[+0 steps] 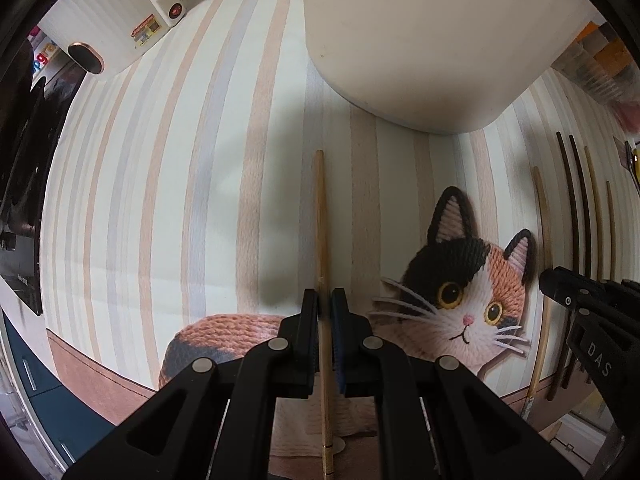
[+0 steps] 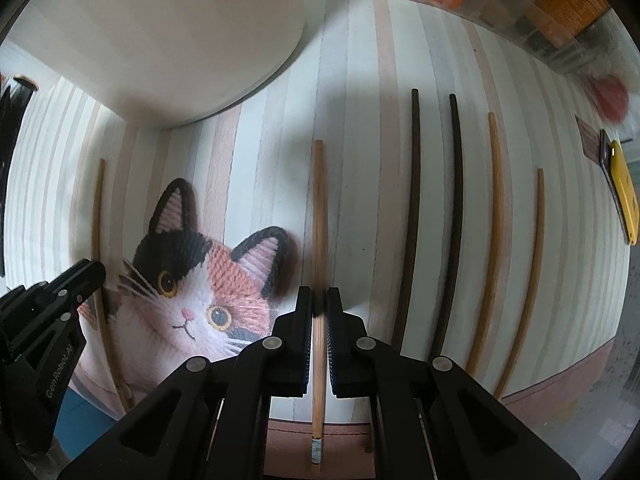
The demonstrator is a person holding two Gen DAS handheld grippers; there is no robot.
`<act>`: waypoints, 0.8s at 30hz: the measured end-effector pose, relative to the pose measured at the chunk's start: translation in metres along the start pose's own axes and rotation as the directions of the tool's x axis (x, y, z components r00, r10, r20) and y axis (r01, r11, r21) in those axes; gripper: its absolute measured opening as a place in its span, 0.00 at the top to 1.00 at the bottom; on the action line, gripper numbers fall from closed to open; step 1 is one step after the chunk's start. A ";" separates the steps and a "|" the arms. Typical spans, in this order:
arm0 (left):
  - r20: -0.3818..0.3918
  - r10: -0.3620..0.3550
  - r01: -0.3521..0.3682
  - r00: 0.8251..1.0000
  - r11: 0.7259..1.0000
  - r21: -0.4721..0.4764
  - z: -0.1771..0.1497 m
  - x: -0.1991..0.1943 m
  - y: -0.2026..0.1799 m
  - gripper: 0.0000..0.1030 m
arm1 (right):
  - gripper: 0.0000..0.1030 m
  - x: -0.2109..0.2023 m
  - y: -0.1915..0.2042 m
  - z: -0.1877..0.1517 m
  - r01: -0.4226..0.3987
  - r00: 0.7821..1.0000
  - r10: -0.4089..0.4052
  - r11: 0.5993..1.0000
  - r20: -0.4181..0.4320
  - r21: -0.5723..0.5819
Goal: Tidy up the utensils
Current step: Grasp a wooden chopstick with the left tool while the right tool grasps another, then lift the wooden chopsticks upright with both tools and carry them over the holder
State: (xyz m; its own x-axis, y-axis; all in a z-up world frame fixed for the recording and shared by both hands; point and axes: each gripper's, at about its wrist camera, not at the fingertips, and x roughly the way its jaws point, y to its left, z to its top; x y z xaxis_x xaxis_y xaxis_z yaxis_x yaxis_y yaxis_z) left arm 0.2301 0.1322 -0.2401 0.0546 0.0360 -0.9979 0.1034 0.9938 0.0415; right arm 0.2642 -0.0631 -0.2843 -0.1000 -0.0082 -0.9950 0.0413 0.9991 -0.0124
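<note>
My left gripper is shut on a light wooden chopstick that points forward over the striped cat placemat. My right gripper is shut on another light wooden chopstick. To its right lie two dark chopsticks and two light ones in a row on the mat. The left gripper and its chopstick show at the left of the right wrist view. The right gripper shows at the right of the left wrist view.
A large white container stands on the mat ahead, also in the right wrist view. A white appliance is at the far left. A clear box of packets and a yellow phone sit at the right.
</note>
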 end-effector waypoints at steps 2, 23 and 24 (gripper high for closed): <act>-0.001 0.001 -0.001 1.000 1.000 -0.001 -0.001 0.000 0.000 0.95 | 0.92 0.002 0.001 0.003 0.003 1.000 -0.003 1.000 -0.017 0.007; 0.041 -0.009 0.010 0.999 0.999 -0.031 0.004 -0.016 0.002 0.96 | 0.94 -0.009 -0.025 -0.010 -0.101 0.992 0.090 0.986 0.087 0.132; 0.052 -0.010 0.012 0.999 0.999 -0.034 0.006 -0.020 0.002 0.96 | 0.94 -0.013 -0.027 -0.011 -0.115 0.990 0.102 0.984 0.101 0.136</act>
State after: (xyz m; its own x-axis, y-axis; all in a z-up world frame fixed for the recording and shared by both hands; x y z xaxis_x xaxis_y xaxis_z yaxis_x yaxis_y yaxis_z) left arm 0.2352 0.1328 -0.2201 0.1047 0.0204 -0.9943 0.0699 0.9972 0.0278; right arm 0.2535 -0.0897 -0.2701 0.0057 0.0893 -0.9960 0.1874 0.9783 0.0888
